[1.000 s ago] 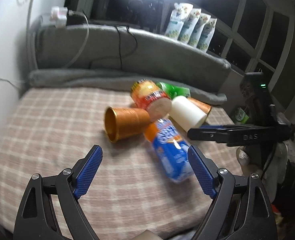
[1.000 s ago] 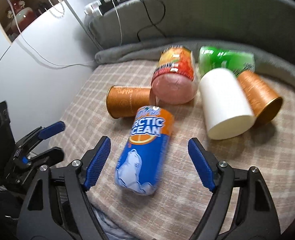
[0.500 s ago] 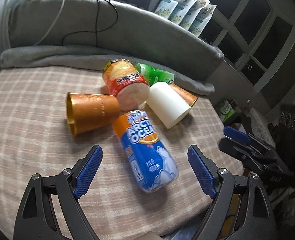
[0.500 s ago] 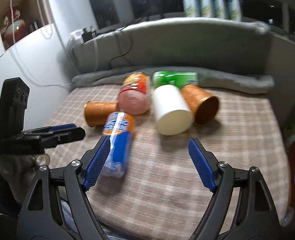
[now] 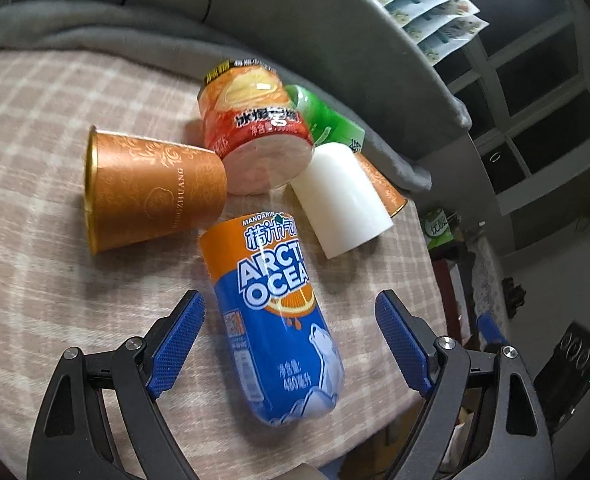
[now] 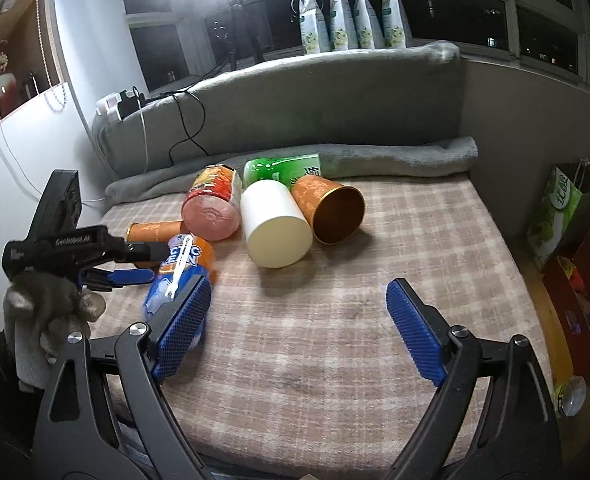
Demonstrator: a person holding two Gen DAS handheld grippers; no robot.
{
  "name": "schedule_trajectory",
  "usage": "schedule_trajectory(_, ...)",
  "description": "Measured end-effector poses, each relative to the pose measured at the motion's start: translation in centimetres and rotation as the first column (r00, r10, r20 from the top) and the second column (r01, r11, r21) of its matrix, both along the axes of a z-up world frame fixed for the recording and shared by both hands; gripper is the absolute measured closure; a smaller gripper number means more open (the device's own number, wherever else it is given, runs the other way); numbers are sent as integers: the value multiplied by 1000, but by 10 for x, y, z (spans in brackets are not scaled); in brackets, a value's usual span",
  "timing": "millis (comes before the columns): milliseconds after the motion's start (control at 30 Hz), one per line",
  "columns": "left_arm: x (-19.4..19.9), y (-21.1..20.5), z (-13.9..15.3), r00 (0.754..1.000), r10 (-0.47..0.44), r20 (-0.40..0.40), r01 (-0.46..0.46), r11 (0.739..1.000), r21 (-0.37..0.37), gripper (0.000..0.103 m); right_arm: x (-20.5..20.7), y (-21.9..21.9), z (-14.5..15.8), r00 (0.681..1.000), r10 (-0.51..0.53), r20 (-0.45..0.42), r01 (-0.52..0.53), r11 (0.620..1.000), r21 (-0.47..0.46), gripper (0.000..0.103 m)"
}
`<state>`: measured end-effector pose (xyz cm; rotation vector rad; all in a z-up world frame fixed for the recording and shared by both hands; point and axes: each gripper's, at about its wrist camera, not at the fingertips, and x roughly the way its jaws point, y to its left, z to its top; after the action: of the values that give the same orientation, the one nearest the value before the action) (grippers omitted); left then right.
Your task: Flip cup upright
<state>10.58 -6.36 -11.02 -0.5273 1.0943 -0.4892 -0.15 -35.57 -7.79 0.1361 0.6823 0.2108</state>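
Several cups lie on their sides on the checked cloth (image 5: 35, 280). A blue and orange Arctic Ocean cup (image 5: 273, 312) lies between the open fingers of my left gripper (image 5: 291, 344), which does not touch it. An orange paper cup (image 5: 151, 190) lies to its left, a red and orange cup (image 5: 255, 132) and a white cup (image 5: 341, 196) behind. In the right wrist view, my right gripper (image 6: 299, 332) is open and empty over bare cloth, in front of the white cup (image 6: 275, 224) and a second orange cup (image 6: 329, 208). The left gripper (image 6: 135, 264) shows there around the blue cup (image 6: 179, 280).
A green bottle (image 6: 283, 168) lies behind the cups against a rolled grey blanket (image 6: 395, 156). A grey padded backrest (image 6: 295, 104) with cables stands behind. The cloth's right edge drops to bags and boxes (image 6: 563, 208) on the floor.
My left gripper has moved closer to the blue cup, which now lies between its fingers. My right gripper has pulled back and swung right, away from the cups.
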Motion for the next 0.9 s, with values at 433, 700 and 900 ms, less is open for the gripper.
schedule_trajectory(433, 18, -3, -17, 996, 26, -84, -27, 999, -21, 23, -1, -1, -9, 1000, 1, -11, -1, 1000, 2, 11)
schedule_trajectory(700, 26, -5, -32, 992, 23, -122, -22, 1000, 7, 39, -1, -1, -14, 1000, -11, -17, 11, 1000, 2, 11)
schedule_trajectory(900, 25, -7, -26, 996, 20, -89, -18, 1000, 23, 40, -1, -5, -14, 1000, -25, -16, 25, 1000, 6, 11)
